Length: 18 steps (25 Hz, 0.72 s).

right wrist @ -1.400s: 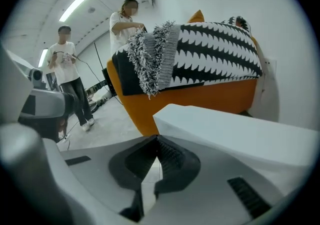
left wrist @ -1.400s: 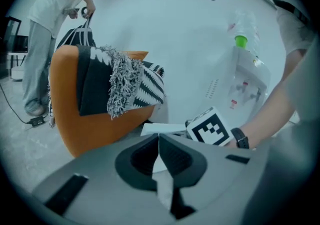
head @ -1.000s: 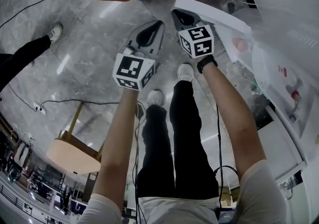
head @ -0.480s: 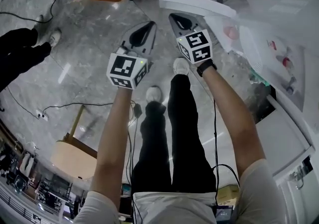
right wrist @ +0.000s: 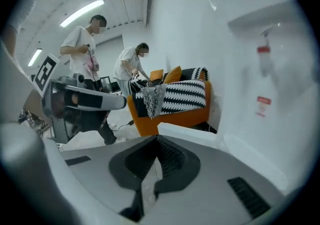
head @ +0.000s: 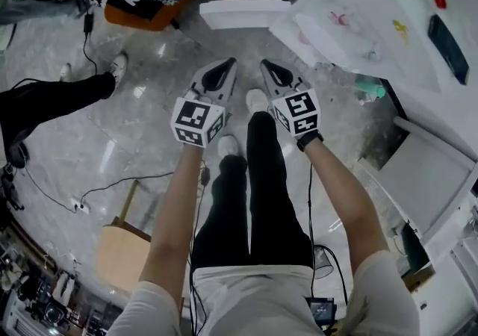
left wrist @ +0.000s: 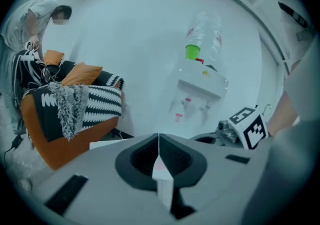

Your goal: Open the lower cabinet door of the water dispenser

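Currently holding the left gripper and the right gripper side by side at arm's length above the marble floor, touching nothing, tips aiming toward the foot of the water dispenser. Pressing both pairs of jaws fully together, gripping nothing in either gripper view, presumably because no handle needs catching at this stage. Facing the dispenser at the upper right of the head view, white-bodied and carrying an inverted bottle with a green collar on top. Showing a long white panel jutting out beside the dispenser's base toward the orange couch, judged to be the lower cabinet door, already swung wide rather than lying flush; hinge and handle not being resolvable. Standing well apart from that panel with both grippers, probably leaving room for its swing and avoiding a knock against its free edge. Judging the opening essentially done, with only a final check plausibly remaining.
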Tool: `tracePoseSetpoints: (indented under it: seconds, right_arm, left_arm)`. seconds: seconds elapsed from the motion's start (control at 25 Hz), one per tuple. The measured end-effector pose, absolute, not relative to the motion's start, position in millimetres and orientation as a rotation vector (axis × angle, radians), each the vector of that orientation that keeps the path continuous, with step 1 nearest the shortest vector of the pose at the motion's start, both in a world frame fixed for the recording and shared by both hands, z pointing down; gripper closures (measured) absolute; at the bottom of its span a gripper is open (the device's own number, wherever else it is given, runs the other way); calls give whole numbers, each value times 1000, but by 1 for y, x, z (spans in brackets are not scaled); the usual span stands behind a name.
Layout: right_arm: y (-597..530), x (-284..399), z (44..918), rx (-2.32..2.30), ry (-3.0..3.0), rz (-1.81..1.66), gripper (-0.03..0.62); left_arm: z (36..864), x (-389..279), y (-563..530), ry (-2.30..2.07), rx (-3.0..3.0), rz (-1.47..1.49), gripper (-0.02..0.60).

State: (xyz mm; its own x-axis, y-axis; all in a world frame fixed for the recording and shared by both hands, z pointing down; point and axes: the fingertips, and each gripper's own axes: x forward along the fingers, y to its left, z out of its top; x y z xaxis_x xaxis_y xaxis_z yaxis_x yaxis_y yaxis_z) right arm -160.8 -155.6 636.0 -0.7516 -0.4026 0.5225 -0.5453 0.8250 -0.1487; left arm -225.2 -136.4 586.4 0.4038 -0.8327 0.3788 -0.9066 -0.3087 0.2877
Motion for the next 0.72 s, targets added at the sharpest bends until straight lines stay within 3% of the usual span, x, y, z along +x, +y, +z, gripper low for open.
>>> tracePoseSetpoints:
  seconds: [0.28, 0.72]
  right_arm:
    - [-103, -54, 510, 964, -2520, 425, 585]
    - [-33, 87, 271, 1486, -2472, 358, 585]
  left_arm:
    - [486, -142, -107, -1364, 2328, 248, 568]
    - [259, -30, -44, -1259, 2498, 127, 569]
